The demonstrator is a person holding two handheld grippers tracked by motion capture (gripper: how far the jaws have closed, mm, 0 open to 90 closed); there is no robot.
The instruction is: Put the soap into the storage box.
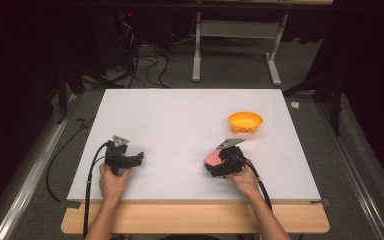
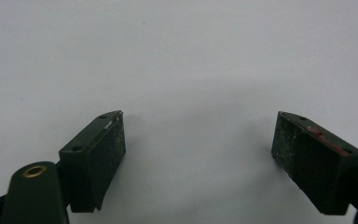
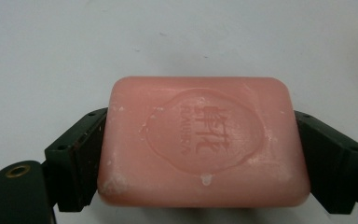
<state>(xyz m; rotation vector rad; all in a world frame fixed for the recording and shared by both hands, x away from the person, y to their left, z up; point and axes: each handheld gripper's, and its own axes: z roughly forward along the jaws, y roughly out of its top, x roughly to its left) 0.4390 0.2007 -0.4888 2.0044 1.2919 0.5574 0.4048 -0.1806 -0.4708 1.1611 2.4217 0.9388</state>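
Desk surface mostly bare: whole upper left, centre and lower middle of the high view open for passing. Only standing obstacle is orange bowl, upper right of centre. Right gripper with pink soap bar clamped between its jaws occupies lower right; bowl near, above it. Left gripper at lower left, jaws spread, bare desk between and ahead.

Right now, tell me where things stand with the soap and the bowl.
Done: the right tool has its jaws closed on the pink rectangular soap bar, near the table's front edge. In hand: that grip; the left tool rests open, holding nothing. Left, probably: carrying the soap to the orange plastic bowl, which looks empty, farther back on the white table.
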